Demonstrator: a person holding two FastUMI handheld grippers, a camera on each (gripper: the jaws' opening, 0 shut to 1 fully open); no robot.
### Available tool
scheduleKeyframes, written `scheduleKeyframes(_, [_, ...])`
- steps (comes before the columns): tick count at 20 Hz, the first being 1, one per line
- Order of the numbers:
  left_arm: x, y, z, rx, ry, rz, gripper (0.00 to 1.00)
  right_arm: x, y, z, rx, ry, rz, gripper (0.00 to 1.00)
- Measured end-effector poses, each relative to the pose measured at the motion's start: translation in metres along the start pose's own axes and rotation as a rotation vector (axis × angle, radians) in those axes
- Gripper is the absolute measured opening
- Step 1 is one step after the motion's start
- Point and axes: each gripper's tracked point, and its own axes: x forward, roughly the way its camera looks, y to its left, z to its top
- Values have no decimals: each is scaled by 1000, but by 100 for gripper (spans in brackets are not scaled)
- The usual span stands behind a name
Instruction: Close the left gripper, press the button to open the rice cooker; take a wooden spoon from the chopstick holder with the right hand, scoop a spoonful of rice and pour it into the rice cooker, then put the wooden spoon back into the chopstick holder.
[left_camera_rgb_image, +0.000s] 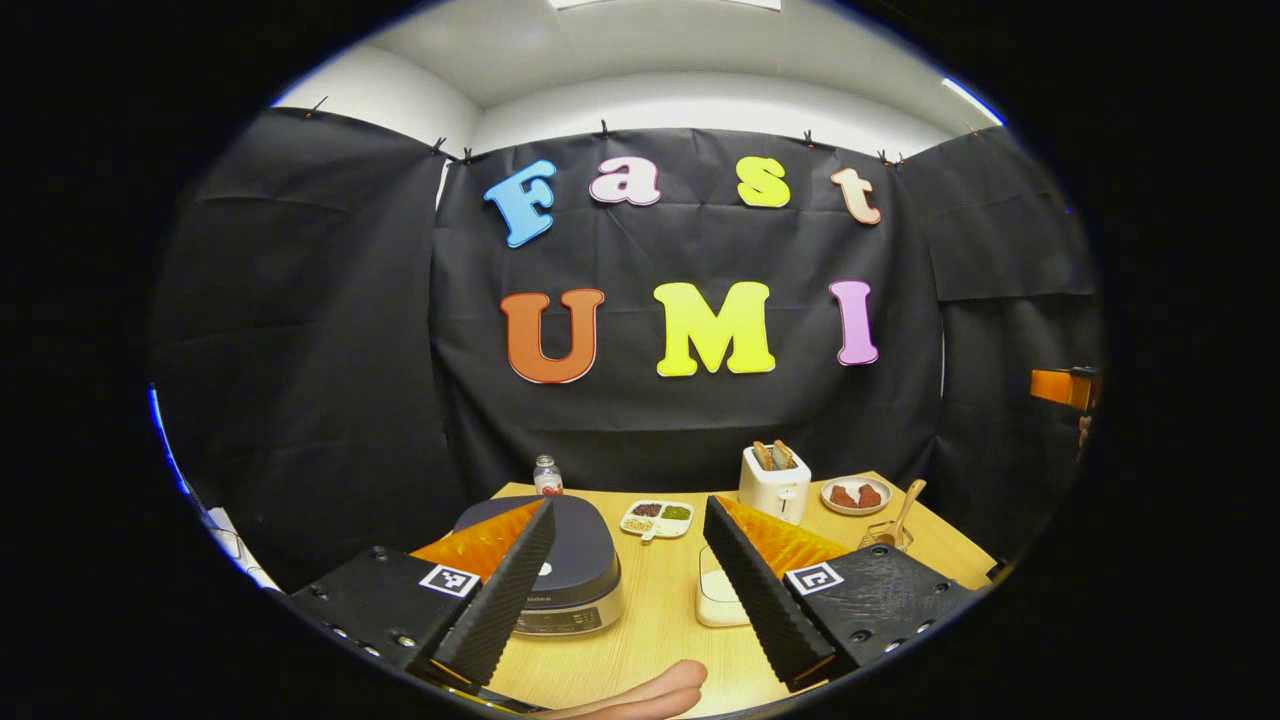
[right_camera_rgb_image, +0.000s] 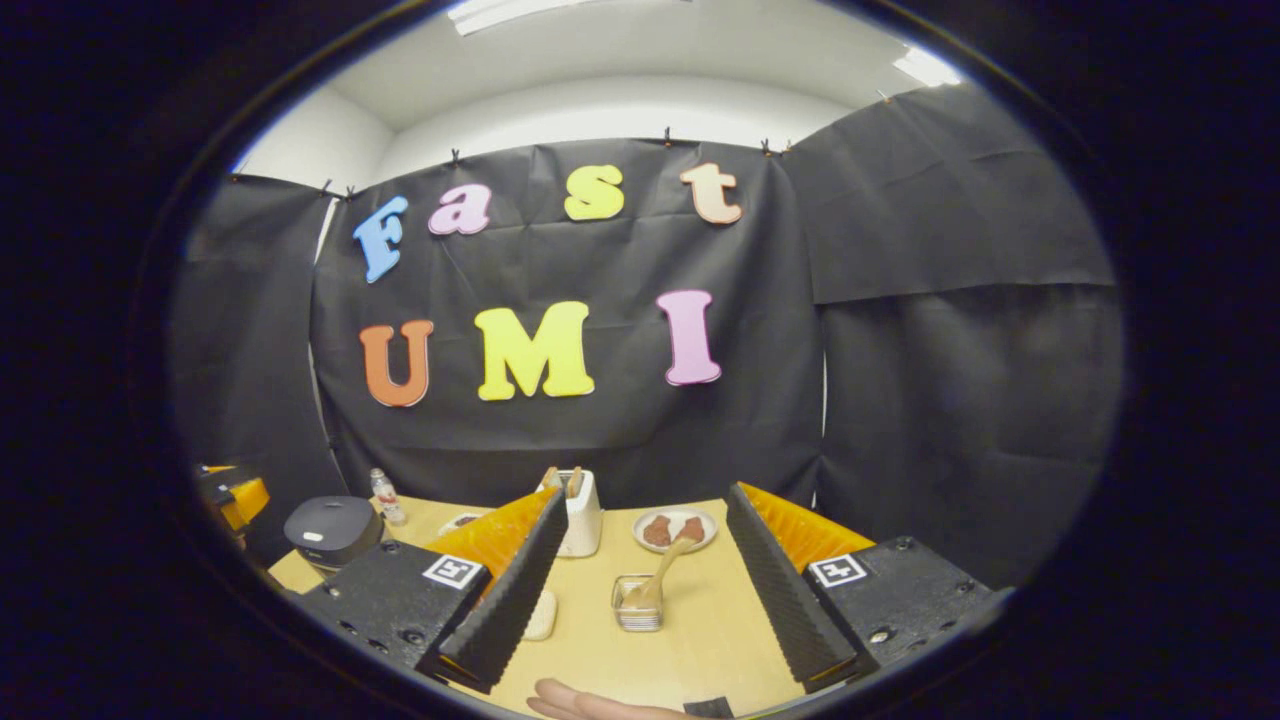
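1. The round dark-lidded rice cooker with a silver base (left_camera_rgb_image: 565, 570) sits shut on the near left of the pale wooden counter (left_camera_rgb_image: 660, 620). In the right gripper view the same cooker (right_camera_rgb_image: 333, 530) stands at the far left.
2. The left hand-held gripper (left_camera_rgb_image: 628, 585) hangs above the counter with its jaws wide apart and nothing between them. Its left finger overlaps the cooker's lid in the view, but I cannot tell that it touches.
3. The step in hand is judged to be the first one: shut these jaws fully, then bring the joined tips down on the lid's release button. The button's exact spot is hard to make out, so line up slowly and press straight, not at a slant.
4. The light wooden spoon (right_camera_rgb_image: 660, 580) leans in the small clear chopstick holder (right_camera_rgb_image: 637, 605), mid-counter, between the fingers of the right hand-held gripper (right_camera_rgb_image: 645, 600), which is also wide open and empty, well short of the handle.
5. A shallow white rice container (left_camera_rgb_image: 715, 600) lies just right of the cooker; a white toaster (left_camera_rgb_image: 773, 485) stands behind.
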Motion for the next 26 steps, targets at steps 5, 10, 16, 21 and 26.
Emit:
scheduleKeyframes(5, [4,12,8,11,-33,36,96,1,-9,-1,8,-33,1,100])
scheduleKeyframes(10, [28,35,-9,-17,4,121,95,-11,-7,-12,-48,-85,14,100])
scheduleKeyframes(16, [59,37,-52,-6,137,80,51,-40,2,-14,-66,-117,60,100])
scheduleKeyframes(21, [69,54,-81,-6,247,105,22,-47,2,-17,-71,-151,70,100])
scheduleKeyframes(26, [89,83,-115,-10,336,174,0,-36,-3,-28,-99,-161,24,100])
